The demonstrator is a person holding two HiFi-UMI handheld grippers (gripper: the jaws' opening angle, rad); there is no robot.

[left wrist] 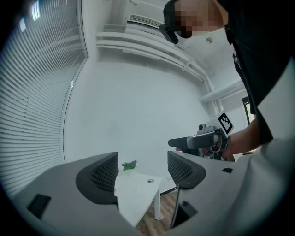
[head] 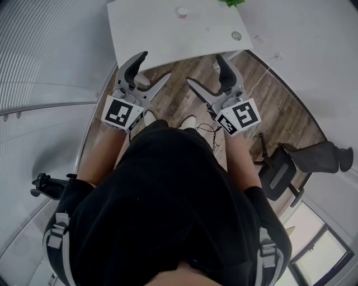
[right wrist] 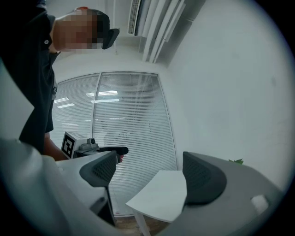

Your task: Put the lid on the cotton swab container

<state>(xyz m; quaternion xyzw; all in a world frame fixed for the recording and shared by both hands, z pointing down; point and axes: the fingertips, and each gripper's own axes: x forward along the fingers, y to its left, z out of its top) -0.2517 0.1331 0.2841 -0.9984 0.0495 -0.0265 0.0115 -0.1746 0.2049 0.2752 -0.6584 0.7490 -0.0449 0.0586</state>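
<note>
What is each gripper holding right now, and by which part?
Nothing. The left gripper and the right gripper both have their jaws wide apart, with only the distant table showing through the gap.

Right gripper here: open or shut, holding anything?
Open and empty. The right gripper shows its jaws wide apart in its own view, with only the distant white table seen between them.

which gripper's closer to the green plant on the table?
Right. The right gripper sits almost straight before the plant; the left gripper is farther off to the side.
</note>
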